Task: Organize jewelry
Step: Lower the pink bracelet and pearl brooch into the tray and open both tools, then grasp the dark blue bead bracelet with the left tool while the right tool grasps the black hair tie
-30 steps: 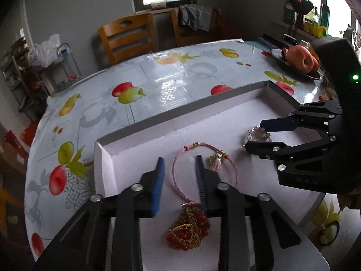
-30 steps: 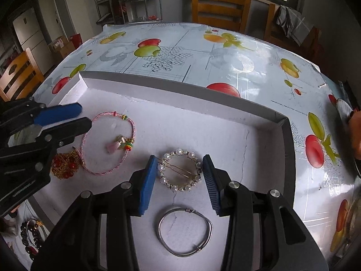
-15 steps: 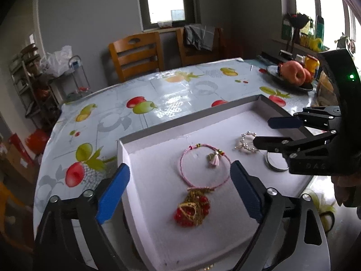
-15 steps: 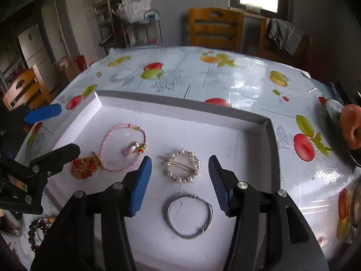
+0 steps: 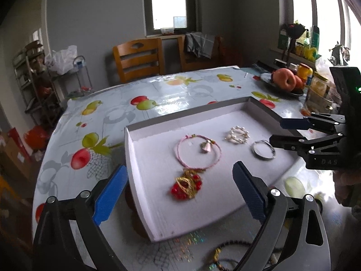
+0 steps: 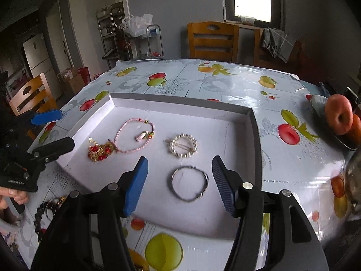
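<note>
Both claws backed off and spread, empty: left claw (image 5: 180,194) wide, right claw (image 6: 180,183) still widening. Four pieces lying in white tray (image 6: 180,106); beaded bracelets (image 6: 45,210) waiting on surface beside it.

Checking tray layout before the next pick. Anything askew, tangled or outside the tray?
Two things. The red and gold ornament touches the pink cord bracelet; they may be tangled. Dark beads lie on the tablecloth outside the white tray, near its front left corner. The pearl ring clip and silver bangle lie apart.
</note>
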The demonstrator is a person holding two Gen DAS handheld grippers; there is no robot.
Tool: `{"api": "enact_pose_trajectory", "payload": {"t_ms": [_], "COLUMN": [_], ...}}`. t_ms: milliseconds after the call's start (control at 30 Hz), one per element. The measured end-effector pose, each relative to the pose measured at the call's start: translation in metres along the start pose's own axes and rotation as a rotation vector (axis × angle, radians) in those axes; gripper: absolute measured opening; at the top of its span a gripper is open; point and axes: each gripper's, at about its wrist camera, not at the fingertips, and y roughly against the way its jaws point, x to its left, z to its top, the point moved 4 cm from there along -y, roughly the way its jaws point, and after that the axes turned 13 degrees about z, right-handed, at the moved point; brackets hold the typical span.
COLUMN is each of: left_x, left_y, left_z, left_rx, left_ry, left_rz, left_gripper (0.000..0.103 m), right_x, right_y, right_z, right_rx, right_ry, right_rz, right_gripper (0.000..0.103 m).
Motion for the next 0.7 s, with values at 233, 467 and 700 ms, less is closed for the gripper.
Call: {"api": "enact_pose_trajectory", "payload": {"t_ms": [233, 467, 700], "left_x": [-0.009, -0.013, -0.011], "left_y": [0.029, 0.052, 0.049], "left_z": [-0.02, -0.043, -0.059], "left_rx": [-0.028, -0.056, -0.028], "left_ry": [-0.005, -0.002, 0.026], "left_rz": [-0.045, -0.088, -0.108], "left_gripper": [0.094, 0.094, 0.094], "right_x": [0.009, 0.022, 0.039], "right_y": [0.021, 0.035, 0.029], "right_z": [-0.027, -0.062, -0.094], "right_rx": [-0.025, 0.036, 0.172], "right_ry": [0.015, 0.03, 0.062], "right_rz": [-0.005, 0.017, 0.027], "right_gripper": [0.059, 0.059, 0.059]}}
